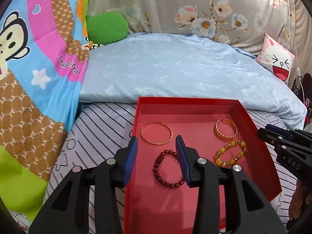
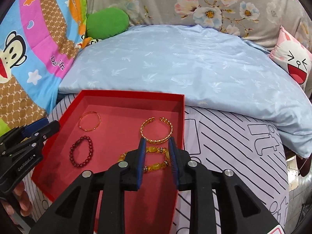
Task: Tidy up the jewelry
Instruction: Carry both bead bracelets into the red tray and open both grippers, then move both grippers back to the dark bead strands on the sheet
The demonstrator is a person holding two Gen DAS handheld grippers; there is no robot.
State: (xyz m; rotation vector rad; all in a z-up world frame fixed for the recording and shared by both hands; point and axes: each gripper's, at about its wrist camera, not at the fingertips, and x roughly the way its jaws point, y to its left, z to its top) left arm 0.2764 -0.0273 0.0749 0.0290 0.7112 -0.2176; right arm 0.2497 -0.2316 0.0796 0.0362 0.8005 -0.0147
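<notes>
A shallow red box [image 1: 187,99] [image 2: 132,93] lies on the striped bed sheet with several bracelets in it. A thin gold bangle [image 1: 156,123] [image 2: 88,130] is at the far left. A patterned gold cuff [image 1: 224,137] [image 2: 143,131] is at the far right. A dark red bead bracelet [image 1: 156,168] [image 2: 72,156] lies near left and a yellow bead bracelet [image 1: 219,152] [image 2: 153,149] near right. My left gripper [image 1: 156,138] hovers open over the red beads, one finger outside the box's left wall. My right gripper [image 2: 157,138] hovers open over the yellow beads. Neither holds anything.
A light blue quilt [image 1: 175,68] is folded just behind the box. A cartoon blanket [image 1: 29,78] rises on the left, with a green cushion [image 1: 107,27] behind it. A pink face cushion [image 1: 276,62] leans at the right. Striped sheet [image 2: 234,146] lies bare to the box's right.
</notes>
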